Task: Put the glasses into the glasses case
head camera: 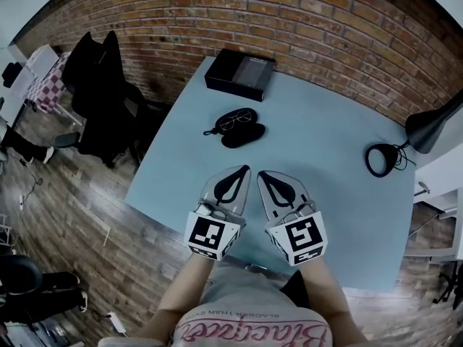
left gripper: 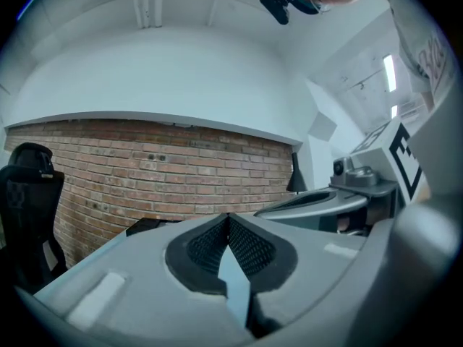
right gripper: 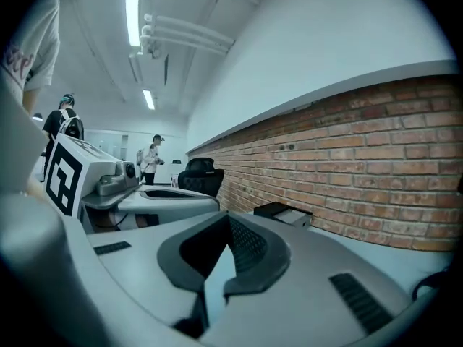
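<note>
Left hand-held gripper [head camera: 241, 170] and right hand-held gripper [head camera: 263, 175] closed, empty, by the tabletop's [head camera: 329, 194] near edge; glasses [head camera: 233, 120] dead ahead, mid-tabletop, touching glasses case [head camera: 244, 136]; long axis crosswise; left judged marginally nearer.

A brick wall [head camera: 304, 20] is seen from 10 to 2 o'clock beyond the pale blue counter [head camera: 340, 208]. Wood-plank floor [head camera: 79, 215] is laid at 8 o'clock; a black office chair [head camera: 101, 85] is placed at 10, a desk lamp [head camera: 432, 127] at 3.

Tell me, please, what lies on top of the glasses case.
The glasses lie across the case, on its far half, frame and lenses visible; anything beneath them is covered.
</note>
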`<action>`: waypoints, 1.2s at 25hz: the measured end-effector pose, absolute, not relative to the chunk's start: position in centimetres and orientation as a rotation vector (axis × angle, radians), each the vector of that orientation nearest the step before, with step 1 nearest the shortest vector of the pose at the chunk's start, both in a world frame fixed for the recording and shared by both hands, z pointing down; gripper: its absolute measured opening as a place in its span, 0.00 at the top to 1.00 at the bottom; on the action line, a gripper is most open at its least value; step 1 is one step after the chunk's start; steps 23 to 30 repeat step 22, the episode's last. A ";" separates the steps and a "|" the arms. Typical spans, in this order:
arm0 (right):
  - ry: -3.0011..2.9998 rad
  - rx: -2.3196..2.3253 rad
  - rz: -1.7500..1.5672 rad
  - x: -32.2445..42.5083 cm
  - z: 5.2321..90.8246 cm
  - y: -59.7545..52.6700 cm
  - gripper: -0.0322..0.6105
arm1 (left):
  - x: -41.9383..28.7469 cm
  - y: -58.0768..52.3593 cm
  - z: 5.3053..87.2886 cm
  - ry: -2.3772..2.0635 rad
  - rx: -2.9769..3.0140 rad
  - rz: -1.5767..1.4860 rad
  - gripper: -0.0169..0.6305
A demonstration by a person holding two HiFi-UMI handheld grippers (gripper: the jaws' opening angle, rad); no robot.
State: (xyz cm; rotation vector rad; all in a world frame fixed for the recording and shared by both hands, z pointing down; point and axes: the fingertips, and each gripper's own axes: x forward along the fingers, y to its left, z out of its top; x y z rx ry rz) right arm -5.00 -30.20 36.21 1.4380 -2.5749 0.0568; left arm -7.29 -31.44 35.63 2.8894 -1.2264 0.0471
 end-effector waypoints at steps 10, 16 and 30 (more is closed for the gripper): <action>-2.550 1.547 0.008 -3.2 34.7 -25.3 0.94 | -5.4 -26.6 33.8 -1.231 2.943 -0.005 0.97; -2.552 1.564 -0.022 -2.9 34.1 -22.7 0.94 | -4.7 -24.2 33.3 -1.227 2.954 -0.026 0.97; -2.544 1.573 -0.030 -2.4 34.0 -20.6 0.94 | -4.9 -22.1 32.7 -1.258 2.966 -0.034 0.97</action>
